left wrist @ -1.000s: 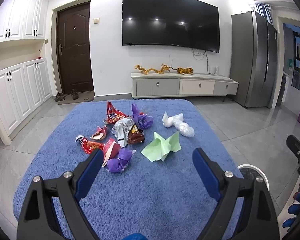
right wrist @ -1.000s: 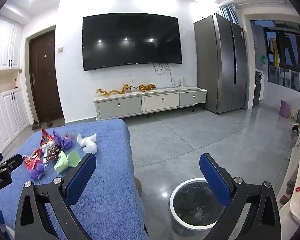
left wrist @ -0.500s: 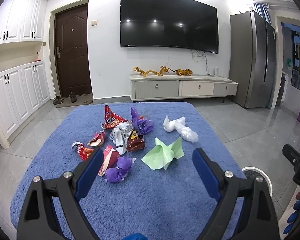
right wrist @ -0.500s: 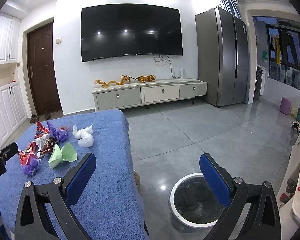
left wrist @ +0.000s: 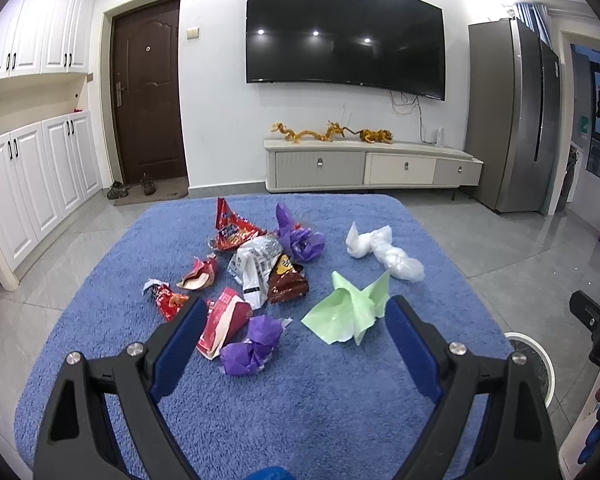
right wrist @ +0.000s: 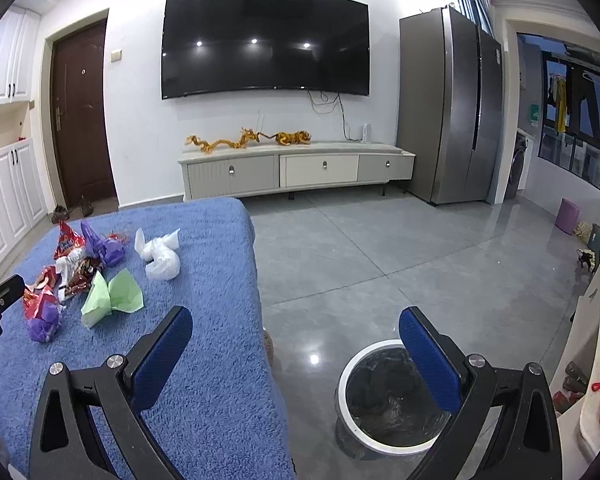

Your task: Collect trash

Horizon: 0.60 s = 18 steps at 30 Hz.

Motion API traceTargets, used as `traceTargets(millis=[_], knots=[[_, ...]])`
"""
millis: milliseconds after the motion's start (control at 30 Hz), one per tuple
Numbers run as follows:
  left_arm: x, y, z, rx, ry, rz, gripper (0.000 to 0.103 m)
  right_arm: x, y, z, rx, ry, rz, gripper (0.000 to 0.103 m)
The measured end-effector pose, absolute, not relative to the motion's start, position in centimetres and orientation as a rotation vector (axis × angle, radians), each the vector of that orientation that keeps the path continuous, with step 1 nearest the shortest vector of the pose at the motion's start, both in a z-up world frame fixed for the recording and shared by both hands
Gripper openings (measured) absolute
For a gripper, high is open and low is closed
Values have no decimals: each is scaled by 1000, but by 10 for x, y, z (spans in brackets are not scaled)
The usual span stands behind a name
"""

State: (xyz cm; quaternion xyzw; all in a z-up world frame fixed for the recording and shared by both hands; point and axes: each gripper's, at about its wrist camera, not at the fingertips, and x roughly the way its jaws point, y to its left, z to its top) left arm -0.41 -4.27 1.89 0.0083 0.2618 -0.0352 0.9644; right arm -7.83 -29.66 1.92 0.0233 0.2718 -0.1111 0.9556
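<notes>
Several pieces of trash lie on a blue towel-covered table [left wrist: 340, 412]: a purple crumpled paper [left wrist: 252, 346], a green paper [left wrist: 348, 310], a white plastic bag [left wrist: 384, 252], red wrappers [left wrist: 232, 232] and a brown wrapper [left wrist: 286, 282]. My left gripper [left wrist: 294, 328] is open and empty, just above and short of the purple and green papers. My right gripper [right wrist: 296, 340] is open and empty, over the table's right edge [right wrist: 260, 320]. A white-rimmed bin with a black bag [right wrist: 384, 396] stands on the floor below it. The green paper [right wrist: 112, 296] and white bag [right wrist: 160, 254] also show in the right wrist view.
The bin rim [left wrist: 536, 360] shows right of the table in the left wrist view. A TV cabinet [right wrist: 296, 170], a fridge [right wrist: 448, 108] and a door [left wrist: 148, 92] stand at the far wall. A purple stool [right wrist: 568, 216] sits at the right.
Both grippers have moved forward and lower toward the table. The trash looks larger and nearer. Both stay open.
</notes>
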Motion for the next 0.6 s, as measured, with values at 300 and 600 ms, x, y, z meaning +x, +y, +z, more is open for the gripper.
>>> traceTargets(millis=[300,600], knots=[[12,-17,5,-14,573,-49,90,-58,-280,18,16,577,-199,103],[28,3,-9,-19,626,-21,90,-41,-255,9,-12,619,-117,103]])
